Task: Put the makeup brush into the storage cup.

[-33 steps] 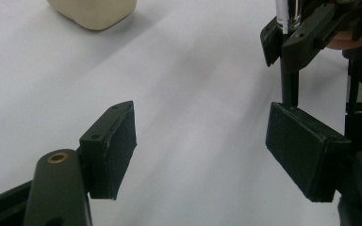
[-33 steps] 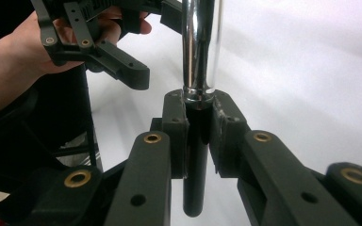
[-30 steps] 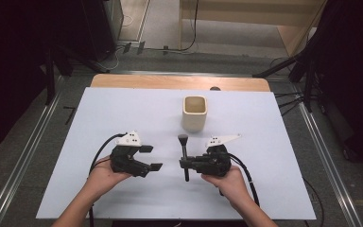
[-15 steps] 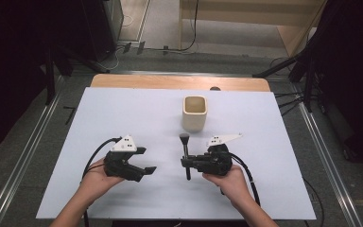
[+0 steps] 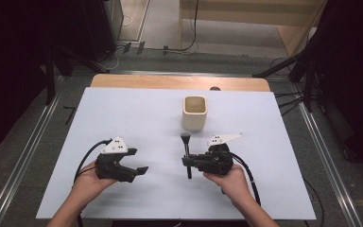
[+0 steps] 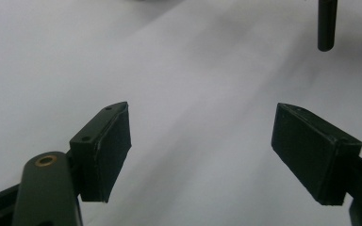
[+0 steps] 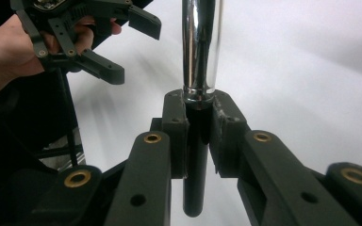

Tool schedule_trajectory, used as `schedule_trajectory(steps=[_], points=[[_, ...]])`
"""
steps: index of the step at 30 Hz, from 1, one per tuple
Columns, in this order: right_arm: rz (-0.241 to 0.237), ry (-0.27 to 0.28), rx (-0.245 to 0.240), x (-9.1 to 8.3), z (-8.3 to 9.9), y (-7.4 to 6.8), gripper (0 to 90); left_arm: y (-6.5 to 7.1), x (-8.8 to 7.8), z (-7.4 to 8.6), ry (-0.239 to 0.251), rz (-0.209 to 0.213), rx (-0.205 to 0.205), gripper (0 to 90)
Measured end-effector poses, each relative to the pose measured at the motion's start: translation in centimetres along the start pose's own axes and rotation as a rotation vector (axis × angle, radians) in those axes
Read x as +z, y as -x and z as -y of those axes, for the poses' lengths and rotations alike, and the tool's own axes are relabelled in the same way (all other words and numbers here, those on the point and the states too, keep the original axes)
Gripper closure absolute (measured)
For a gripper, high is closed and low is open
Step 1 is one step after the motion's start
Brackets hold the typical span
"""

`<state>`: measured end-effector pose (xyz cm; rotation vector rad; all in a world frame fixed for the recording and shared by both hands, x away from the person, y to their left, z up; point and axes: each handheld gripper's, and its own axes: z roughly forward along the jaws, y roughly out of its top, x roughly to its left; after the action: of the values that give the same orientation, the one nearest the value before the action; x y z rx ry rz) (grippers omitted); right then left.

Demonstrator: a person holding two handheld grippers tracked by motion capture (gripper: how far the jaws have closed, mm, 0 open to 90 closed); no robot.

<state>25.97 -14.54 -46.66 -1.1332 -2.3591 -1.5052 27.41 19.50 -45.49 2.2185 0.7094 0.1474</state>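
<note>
A brush (image 5: 185,147) with a black handle and a chrome ferrule (image 7: 201,47) hangs just above the white table, its head toward the far side. My right gripper (image 5: 188,163) is shut on the black handle, seen close up in the right gripper view (image 7: 199,101). A beige cup (image 5: 194,112) stands upright just beyond the brush. My left gripper (image 5: 139,161) sits to the left of the brush, apart from it. Its jaws have just been opening and now stand wide with nothing between them (image 6: 202,117). The handle's end (image 6: 326,28) shows far off in the left gripper view.
The white table top (image 5: 123,113) spreads wide on all sides of both hands. A wooden strip (image 5: 170,81) runs along its far edge. Metal rails (image 5: 26,151) flank the table. The left gripper (image 7: 132,47) and its hand show in the right gripper view.
My left gripper has slid left, away from the brush. The right gripper and the brush have stayed where they were.
</note>
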Motion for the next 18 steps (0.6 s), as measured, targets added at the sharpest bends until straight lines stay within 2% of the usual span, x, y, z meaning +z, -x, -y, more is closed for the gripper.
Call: schedule_trajectory(steps=[6, 18], points=[[0.016, 0.005, -0.010, -0.11, -0.04, 0.06, 79.6, -0.37, -0.50, 0.61, -0.001, -0.018, -0.027, 20.9], [0.054, 0.032, -0.018, -0.91, -0.49, 0.45, 79.6, -0.63, -0.64, 0.78, 0.006, -0.017, -0.038, 20.8]])
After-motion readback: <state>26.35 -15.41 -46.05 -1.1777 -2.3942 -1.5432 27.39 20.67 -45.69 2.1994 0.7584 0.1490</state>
